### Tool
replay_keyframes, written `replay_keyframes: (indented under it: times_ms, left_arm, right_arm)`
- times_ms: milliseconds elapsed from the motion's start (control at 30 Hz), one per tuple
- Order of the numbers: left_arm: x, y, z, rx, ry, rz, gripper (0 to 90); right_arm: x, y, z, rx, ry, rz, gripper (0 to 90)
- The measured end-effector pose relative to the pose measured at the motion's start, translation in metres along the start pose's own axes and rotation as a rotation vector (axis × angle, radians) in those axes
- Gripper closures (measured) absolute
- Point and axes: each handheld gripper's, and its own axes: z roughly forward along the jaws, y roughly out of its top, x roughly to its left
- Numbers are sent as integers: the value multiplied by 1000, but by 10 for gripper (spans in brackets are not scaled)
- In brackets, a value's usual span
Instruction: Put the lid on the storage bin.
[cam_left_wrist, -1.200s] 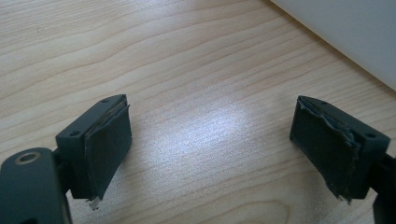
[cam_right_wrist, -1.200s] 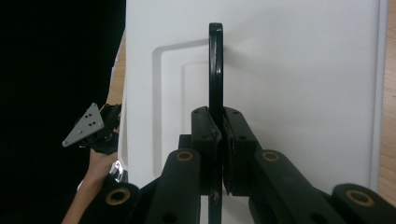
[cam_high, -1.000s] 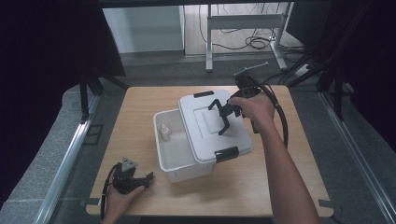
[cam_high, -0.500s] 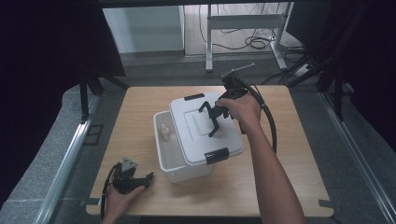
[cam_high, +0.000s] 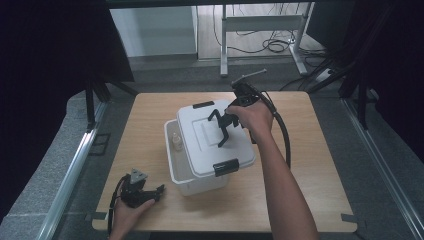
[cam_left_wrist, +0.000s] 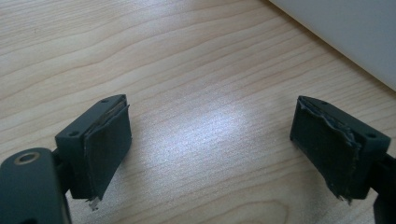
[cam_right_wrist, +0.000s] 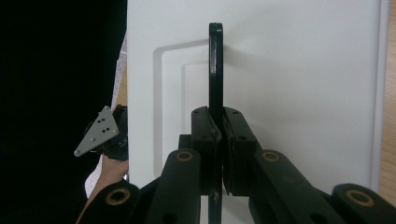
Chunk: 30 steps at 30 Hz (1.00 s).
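Lid of white plastic hangs under my right tool, askew over the open bin. I judge it light, stiff and smooth, so its thin black handle is the sensible hold; my right tool is clenched on that handle. The right gripper view shows this pinch close up, while the high view shows a small bottle inside the bin. My left tool rests released on the bench.

Wooden table, grey floor, metal desk frame, floor cables
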Motion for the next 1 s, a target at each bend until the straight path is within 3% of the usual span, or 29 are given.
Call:
replay_keyframes:
  times_ms: [600,1000]
  left_arm:
    - [0,0,0,0,-2,2,125]
    - [0,0,0,-1,-3,2,125]
  right_arm:
    - [20,5,20,30,35,2,848]
    - [26,6,30,38,14,16,848]
